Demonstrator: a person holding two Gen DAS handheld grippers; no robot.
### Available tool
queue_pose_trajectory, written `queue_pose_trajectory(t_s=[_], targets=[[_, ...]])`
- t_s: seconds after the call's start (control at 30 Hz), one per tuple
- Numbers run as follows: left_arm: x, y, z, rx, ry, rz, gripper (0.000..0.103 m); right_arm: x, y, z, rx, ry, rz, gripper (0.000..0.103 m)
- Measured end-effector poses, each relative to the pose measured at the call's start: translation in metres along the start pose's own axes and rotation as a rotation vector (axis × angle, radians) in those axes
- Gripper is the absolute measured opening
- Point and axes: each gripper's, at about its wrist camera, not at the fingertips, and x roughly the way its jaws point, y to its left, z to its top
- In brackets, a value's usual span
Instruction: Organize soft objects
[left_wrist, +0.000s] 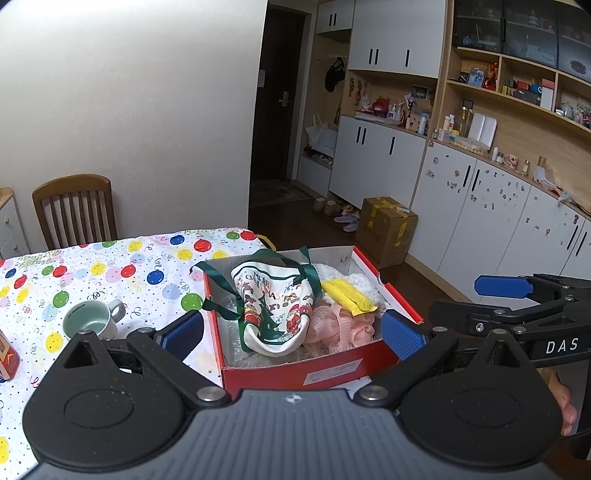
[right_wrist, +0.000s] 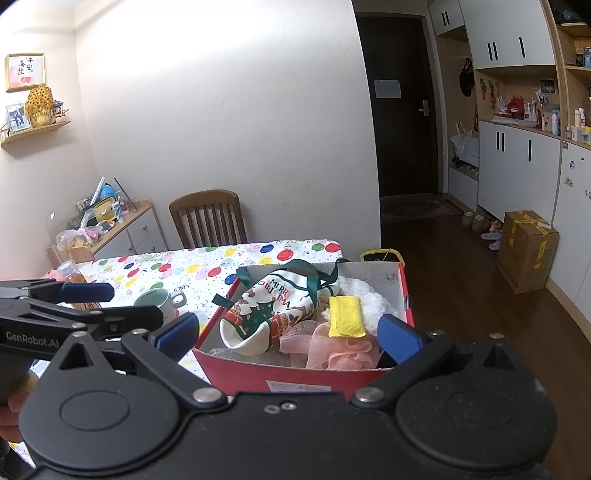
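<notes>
While claws gape, one box (left_wrist: 317, 373), four softies.

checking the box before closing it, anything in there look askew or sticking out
The Christmas bag slumps on its side in the red box, a green ribbon handle draped over the far left corner. The yellow sponge lies tilted atop the other soft items.

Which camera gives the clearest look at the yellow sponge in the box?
The right wrist view: the sponge shows nearly whole, lying flat on the white fluffy cloth. The left wrist view shows it more foreshortened and angled.
</notes>
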Motion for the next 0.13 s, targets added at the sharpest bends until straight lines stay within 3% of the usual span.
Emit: queue_pose_trajectory(t_s=[0.13], targets=[[0.0024, 0.0022, 0.0003, 0.003, -0.001, -0.003, 0.103, 0.0023, 0.0007, 0.0003, 0.0, 0.004, 0.003, 0.103]])
